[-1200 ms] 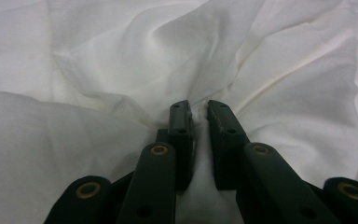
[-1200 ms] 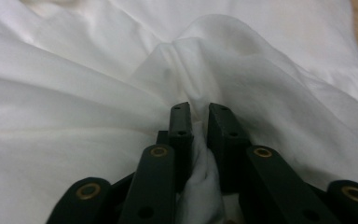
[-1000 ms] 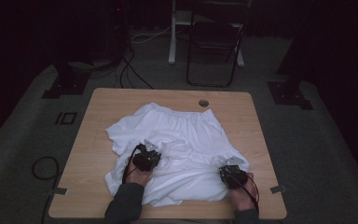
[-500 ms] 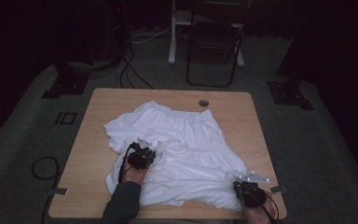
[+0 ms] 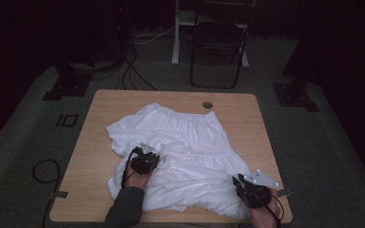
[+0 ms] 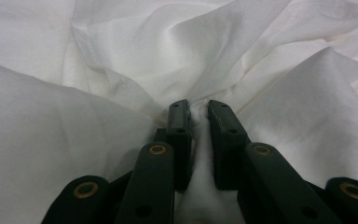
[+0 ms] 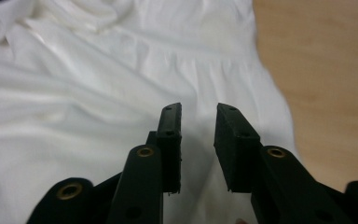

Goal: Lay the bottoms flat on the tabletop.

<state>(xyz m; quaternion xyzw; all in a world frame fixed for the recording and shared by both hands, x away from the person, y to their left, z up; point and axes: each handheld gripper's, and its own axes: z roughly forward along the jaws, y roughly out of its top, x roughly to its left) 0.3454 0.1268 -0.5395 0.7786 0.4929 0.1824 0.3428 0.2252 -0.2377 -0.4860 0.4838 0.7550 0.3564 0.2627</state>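
Right gripper point(image 5: 240, 182): sitting at the table's near right corner, over the garment's near right edge; jaws standing apart, gripping nothing.
Left gripper point(image 5: 146, 154): resting on the cloth left of centre; jaws pinching a ridge of white fabric between them.
White garment point(image 5: 190, 156): lying rumpled across the middle of the wooden table point(image 5: 100, 156).
Black chair point(image 5: 218, 42): standing beyond the far edge.
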